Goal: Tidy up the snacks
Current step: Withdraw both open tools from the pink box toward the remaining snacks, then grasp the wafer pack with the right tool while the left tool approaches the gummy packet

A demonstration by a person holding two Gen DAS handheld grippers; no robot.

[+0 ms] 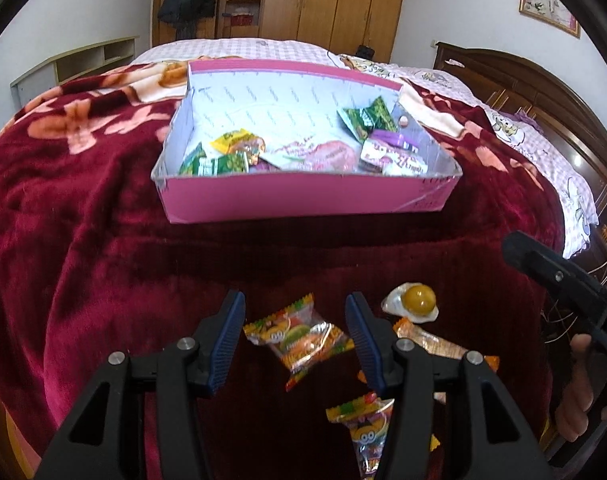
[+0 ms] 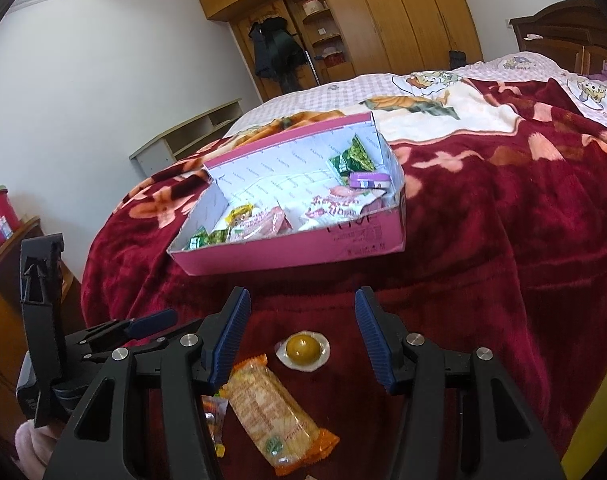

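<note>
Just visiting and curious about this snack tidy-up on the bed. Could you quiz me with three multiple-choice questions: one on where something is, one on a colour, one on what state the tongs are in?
1. Where does the round yellow candy in clear wrap lie?
A. inside the box
B. on the red blanket, in front of the box
C. on the floor

2. What colour is the outside of the snack box?
A. pink
B. green
C. black

3. How do the left tongs stand?
A. clamped on a packet
B. open, holding nothing
C. shut tight, holding nothing

Answers:
1 B: the candy rests on the blanket, nearer the camera than the box.
2 A: the box's front wall is plain pink.
3 B: a gap shows between the blue pads, and the colourful gummy packet lies on the blanket beyond them, unpinched.
</note>
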